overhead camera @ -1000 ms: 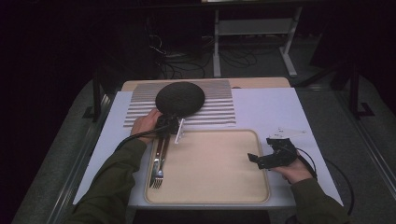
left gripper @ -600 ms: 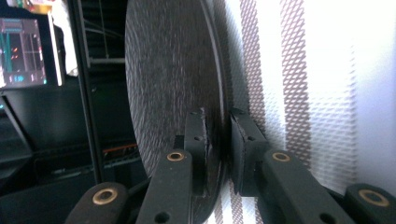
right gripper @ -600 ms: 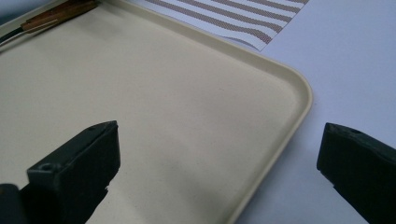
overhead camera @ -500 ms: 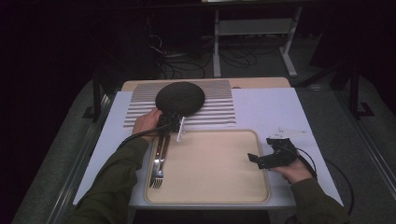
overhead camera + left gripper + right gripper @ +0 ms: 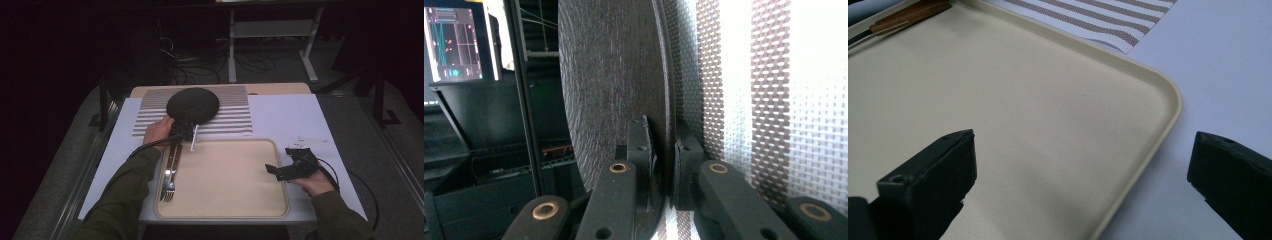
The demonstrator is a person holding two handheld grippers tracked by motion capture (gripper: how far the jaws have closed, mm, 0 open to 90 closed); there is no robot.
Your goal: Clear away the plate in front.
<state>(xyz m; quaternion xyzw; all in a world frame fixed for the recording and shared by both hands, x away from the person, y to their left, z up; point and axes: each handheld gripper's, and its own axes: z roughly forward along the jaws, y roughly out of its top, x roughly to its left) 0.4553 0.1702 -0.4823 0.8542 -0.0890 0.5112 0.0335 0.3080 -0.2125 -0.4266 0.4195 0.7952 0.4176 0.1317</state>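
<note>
1. Plate (image 5: 193, 103): dark, round, matte, with fine concentric texture. Lying on the striped placemat (image 5: 230, 117) at the far side of the surface (image 5: 295, 117), just beyond the far left corner of the tray (image 5: 227, 177). Near rim caught in the left gripper. Seen edge-on in the left gripper view (image 5: 614, 90).

2. Left gripper (image 5: 184, 131): held in the left hand (image 5: 157, 131) at the plate's near edge. Jaws have just been closing, now clenched on the plate rim, 1 pad on each face of it; rim seen pinched between both pads in the left gripper view (image 5: 664, 165).

3. Right gripper (image 5: 272, 170): held in the right hand (image 5: 315, 182) over the tray's right edge, well apart from the plate. Jaws released and spread wide, nothing between them; 1 jaw above the tray floor, the other beyond the tray rim over the white sheet, per the right gripper view (image 5: 1083, 165).

4. Tray: cream, rectangular, rounded corners, raised rim, at the near middle of the surface.

5. Cutlery (image 5: 170, 172): 2 pieces with brown wooden handles, a fork among them, side by side along the tray's left edge, tines toward the person.

6. Striped placemat: brown and white woven stripes, partly under the plate, its near edge touching the tray's far rim.
</note>
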